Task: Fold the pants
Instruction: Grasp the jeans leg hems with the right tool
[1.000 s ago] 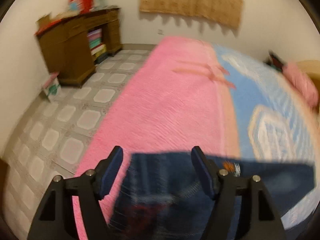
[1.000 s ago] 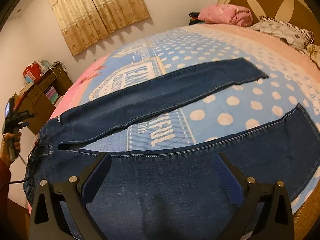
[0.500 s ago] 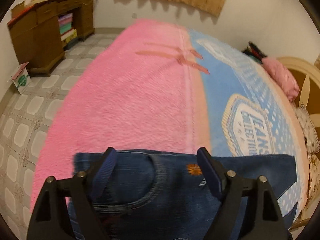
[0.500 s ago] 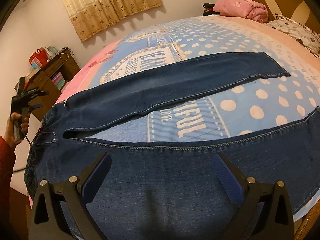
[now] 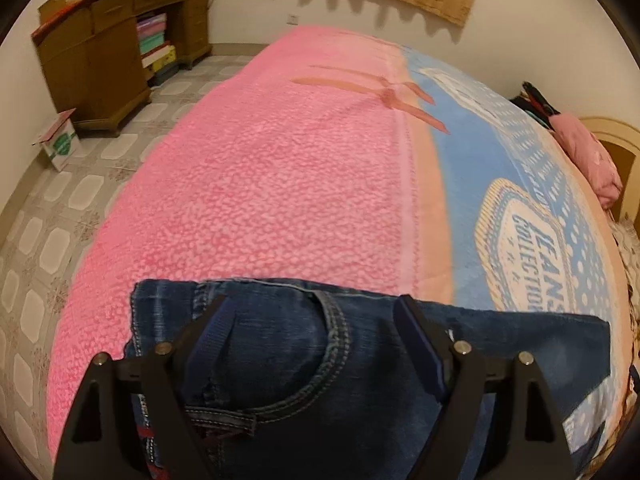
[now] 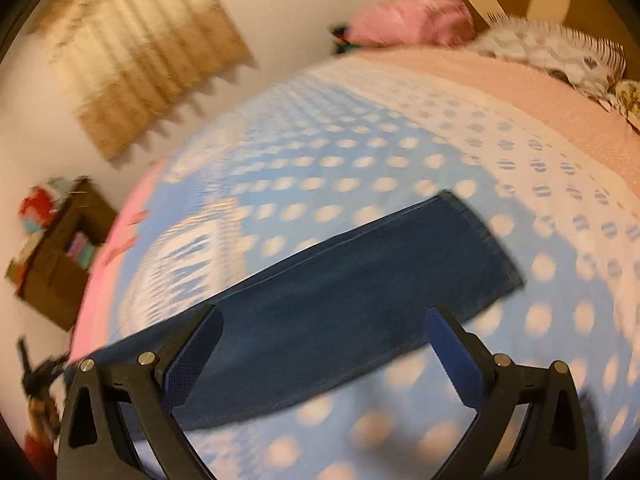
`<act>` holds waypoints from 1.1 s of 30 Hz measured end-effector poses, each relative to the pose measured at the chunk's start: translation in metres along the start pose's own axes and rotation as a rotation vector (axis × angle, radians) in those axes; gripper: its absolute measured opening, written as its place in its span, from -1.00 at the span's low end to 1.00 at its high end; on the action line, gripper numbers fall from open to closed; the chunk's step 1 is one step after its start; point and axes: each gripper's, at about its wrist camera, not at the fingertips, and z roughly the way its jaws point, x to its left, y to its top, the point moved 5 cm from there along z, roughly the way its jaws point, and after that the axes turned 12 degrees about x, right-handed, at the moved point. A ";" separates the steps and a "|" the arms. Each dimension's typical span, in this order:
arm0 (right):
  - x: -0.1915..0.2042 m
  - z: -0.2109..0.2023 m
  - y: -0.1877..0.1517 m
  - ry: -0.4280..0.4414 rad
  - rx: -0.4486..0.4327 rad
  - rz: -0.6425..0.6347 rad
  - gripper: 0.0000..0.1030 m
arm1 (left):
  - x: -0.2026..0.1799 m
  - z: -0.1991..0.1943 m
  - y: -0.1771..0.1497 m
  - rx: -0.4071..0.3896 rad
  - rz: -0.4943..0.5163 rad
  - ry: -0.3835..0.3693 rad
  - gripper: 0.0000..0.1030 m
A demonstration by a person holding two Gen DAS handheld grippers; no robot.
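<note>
Jeans (image 5: pixel 320 360) flat on bed (image 5: pixel 280 180); shelf (image 5: pixel 154 40) holds stacked boxes; both grippers' fingers (image 5: pixel 416 344) spread, pinching nothing.

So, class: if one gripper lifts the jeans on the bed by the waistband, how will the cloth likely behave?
The jeans would probably sag and drape, not stay flat, since they lie limp on the bed cover. The thick stitched waist seams suggest fairly heavy denim, so the long leg may trail. The fuzzy cover probably resists sliding.
</note>
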 end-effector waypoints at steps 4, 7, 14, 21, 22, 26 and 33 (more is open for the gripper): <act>-0.031 0.046 0.051 0.075 0.113 0.209 0.95 | -0.011 0.001 0.003 -0.020 -0.016 -0.004 0.63; -0.040 0.069 0.074 0.078 0.118 0.291 0.95 | -0.024 -0.001 0.008 -0.035 -0.013 -0.022 0.63; -0.018 0.155 0.081 -0.009 0.358 0.407 0.79 | -0.044 0.003 0.006 -0.052 0.012 -0.010 0.63; 0.007 0.191 0.094 -0.328 0.383 0.308 0.79 | -0.053 -0.008 0.002 -0.066 0.048 -0.045 0.63; 0.015 0.194 0.092 -0.391 0.397 0.249 0.74 | -0.054 -0.010 0.000 -0.067 0.065 -0.040 0.63; 0.022 0.180 0.083 -0.386 0.397 0.227 0.12 | -0.057 -0.021 -0.006 -0.086 0.096 -0.023 0.63; 0.016 0.127 0.069 -0.012 0.295 0.316 -0.86 | -0.043 -0.043 -0.020 -0.098 0.044 -0.087 0.63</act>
